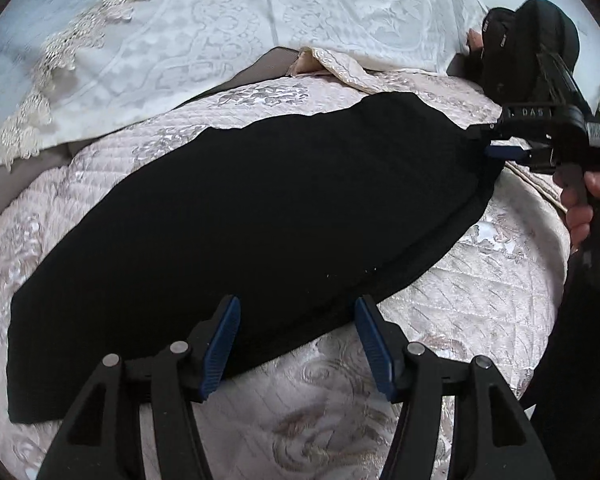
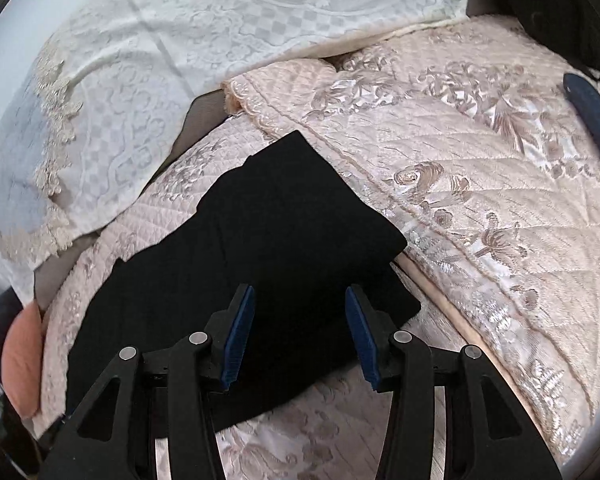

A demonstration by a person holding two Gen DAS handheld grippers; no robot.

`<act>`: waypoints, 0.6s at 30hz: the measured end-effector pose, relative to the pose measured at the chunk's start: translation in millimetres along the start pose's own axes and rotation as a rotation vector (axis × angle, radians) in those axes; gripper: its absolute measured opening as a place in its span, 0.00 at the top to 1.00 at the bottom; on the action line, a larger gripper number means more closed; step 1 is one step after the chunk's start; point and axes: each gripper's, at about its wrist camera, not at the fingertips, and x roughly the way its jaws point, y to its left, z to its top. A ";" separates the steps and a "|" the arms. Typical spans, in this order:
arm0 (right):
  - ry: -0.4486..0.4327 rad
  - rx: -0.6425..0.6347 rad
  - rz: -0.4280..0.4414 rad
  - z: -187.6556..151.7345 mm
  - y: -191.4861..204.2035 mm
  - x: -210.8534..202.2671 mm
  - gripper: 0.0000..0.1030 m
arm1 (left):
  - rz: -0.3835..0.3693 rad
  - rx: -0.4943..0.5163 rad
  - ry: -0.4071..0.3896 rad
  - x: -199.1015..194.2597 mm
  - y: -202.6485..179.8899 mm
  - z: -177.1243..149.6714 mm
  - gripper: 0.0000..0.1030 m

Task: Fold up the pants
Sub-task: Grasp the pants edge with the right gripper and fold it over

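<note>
Lying flat, pants (image 1: 260,208) leave quilt (image 1: 480,280) margins bare.

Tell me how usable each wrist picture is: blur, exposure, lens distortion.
Left wrist view: sharp at centre, smeared at the upper left edge; the black pants show as a detailless dark mass; the fisheye bows the quilted bedspread. Right wrist view: crisp; the same crushed blacks, soft even daylight, no glare; dark vignette corners.
</note>
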 end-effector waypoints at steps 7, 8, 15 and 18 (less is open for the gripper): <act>-0.034 0.044 0.006 4.1 -16.8 -11.1 1.00 | -0.022 0.058 -0.020 -3.0 -10.5 2.5 0.85; -0.046 0.043 0.001 5.0 -17.5 -14.8 1.00 | -0.031 0.059 -0.025 -6.0 -10.3 3.1 0.90; -0.074 0.061 0.052 7.5 -17.7 -31.0 1.00 | -0.058 -0.029 -0.017 -5.6 8.9 2.9 0.98; -0.052 0.084 0.033 5.7 -23.1 -24.9 0.72 | -0.053 -0.082 -0.013 -5.6 17.4 0.5 0.98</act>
